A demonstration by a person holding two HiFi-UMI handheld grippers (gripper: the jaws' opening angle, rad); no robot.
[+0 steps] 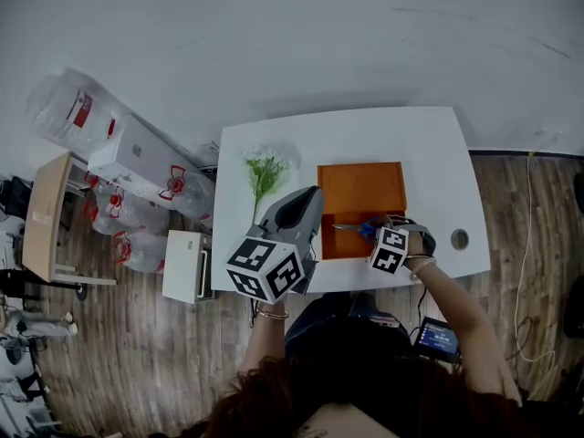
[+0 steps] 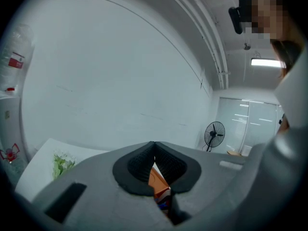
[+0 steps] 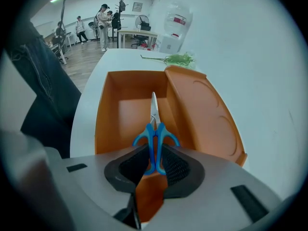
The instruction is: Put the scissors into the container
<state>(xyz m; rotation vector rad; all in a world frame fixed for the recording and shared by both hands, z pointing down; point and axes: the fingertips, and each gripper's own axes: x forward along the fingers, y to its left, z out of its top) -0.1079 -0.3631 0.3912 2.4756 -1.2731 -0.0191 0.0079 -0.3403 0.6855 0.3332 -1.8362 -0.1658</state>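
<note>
Blue-handled scissors hang with their blades pointing into the open orange container. My right gripper is shut on the scissors' handles, just above the container's near rim. From the head view the scissors lie over the container near its front edge, with the right gripper beside them. My left gripper is raised above the table at the container's left, jaws closed with nothing between them. In the left gripper view the left gripper faces the wall.
The container's orange lid stands open to the right. A green plant sprig lies on the white table at the left. A round hole is near the table's right front corner. Boxes and water bottles stand left of the table.
</note>
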